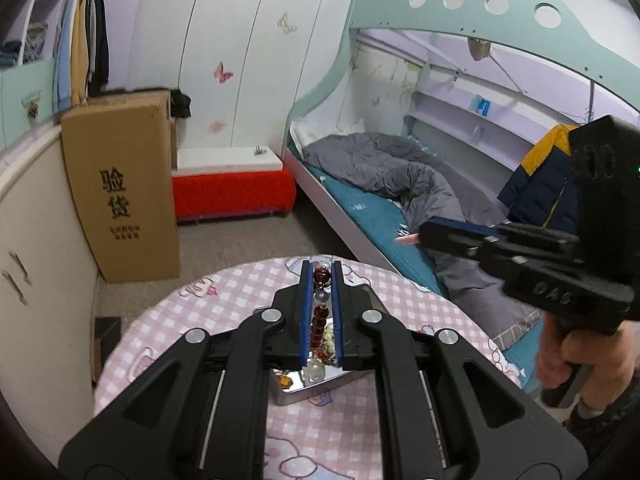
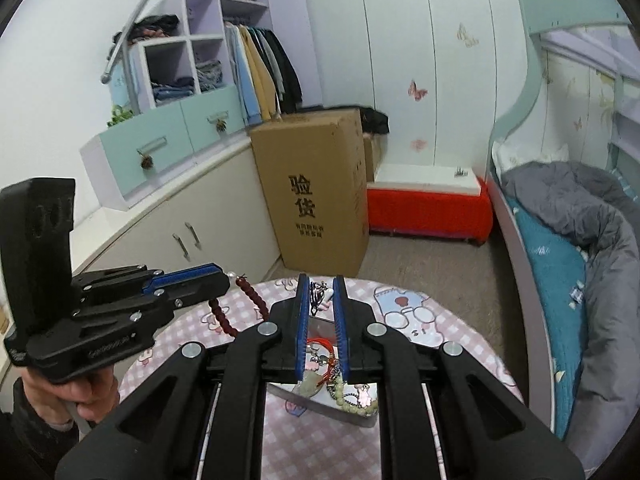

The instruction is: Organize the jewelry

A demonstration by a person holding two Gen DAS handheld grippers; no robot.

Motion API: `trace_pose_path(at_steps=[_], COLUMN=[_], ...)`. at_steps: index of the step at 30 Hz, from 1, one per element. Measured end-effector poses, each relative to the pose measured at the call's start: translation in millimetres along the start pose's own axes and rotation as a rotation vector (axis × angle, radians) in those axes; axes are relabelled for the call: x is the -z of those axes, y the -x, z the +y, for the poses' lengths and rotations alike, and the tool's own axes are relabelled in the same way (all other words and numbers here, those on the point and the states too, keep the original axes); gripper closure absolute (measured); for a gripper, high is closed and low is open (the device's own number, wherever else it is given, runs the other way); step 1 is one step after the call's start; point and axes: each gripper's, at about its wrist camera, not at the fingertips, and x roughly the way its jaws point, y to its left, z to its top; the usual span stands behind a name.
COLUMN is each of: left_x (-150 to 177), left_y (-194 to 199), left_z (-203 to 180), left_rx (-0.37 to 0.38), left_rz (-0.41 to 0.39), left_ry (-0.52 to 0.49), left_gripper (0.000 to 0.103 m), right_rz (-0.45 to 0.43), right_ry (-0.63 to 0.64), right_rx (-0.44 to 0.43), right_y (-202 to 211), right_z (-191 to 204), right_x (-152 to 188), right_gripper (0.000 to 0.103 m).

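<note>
My left gripper (image 1: pixel 322 268) is shut on a dark red bead bracelet (image 1: pixel 322 274), which trails down between the blue pads toward a shiny metal tray (image 1: pixel 294 398) of mixed jewelry. In the right wrist view the same bracelet (image 2: pixel 252 300) hangs in a loop from the left gripper (image 2: pixel 227 280). My right gripper (image 2: pixel 321 282) is shut on a small pink-and-white charm piece (image 2: pixel 320 298) with dark links, held above the tray (image 2: pixel 362 420). That pink piece (image 1: pixel 406 239) pokes out of the right gripper (image 1: pixel 422 236) over the bed side.
The tray sits on a round table (image 1: pixel 224 304) with a pink checked cartoon cloth. Green beads and a red cord (image 2: pixel 320 344) lie in the tray. A tall cardboard box (image 2: pixel 316 192), a red bench (image 2: pixel 428 208) and a bunk bed (image 1: pixel 360 200) stand beyond.
</note>
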Motion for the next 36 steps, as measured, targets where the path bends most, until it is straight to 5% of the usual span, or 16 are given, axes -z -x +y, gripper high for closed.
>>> trace_pose_path(at_steps=[2,3,4,5,7,9,23,36], left_x=[0,1,1,2,2,3,13,37], left_y=[-12,-19,-23,-24,-18,-7,66,149], left_z=[2,2,2,3,10,16,-6,-51], left_rx=[-0.010,-0.028,-0.048,-0.077,-0.165,-0.184,-0.360,-0.424], left_rz=[0.030,0.051,0.064,0.071,0.022,-0.027,-0.127,-0.244], left_ry=[0.009,0.006,0.003,0.000,0.009,0.027,-0.019,-0.033], left_gripper=[0.093,0.091,0.074,0.057,0.018,0.007,0.007,0.006], right_rz=[0.030,0.041,0.046,0.041,0.007,0.002,-0.088,-0.192], right_ry=[-0.019,-0.035,-0.056,-0.079,-0.134,-0.165,-0.193,-0.106], right_rx=[0.001,0.010,0.013,0.024,0.056,0.051,0.090,0.184], right_y=[-14,-22,-26,-27,-22,-17,45,132], right_z=[-5,-8,-11,-16,-27,-33,-21,34], right_x=[1,3,4,6,9,11,11,33], right_gripper=[0.089,0.075,0.062,0.029,0.009,0.008,0.008,0.008])
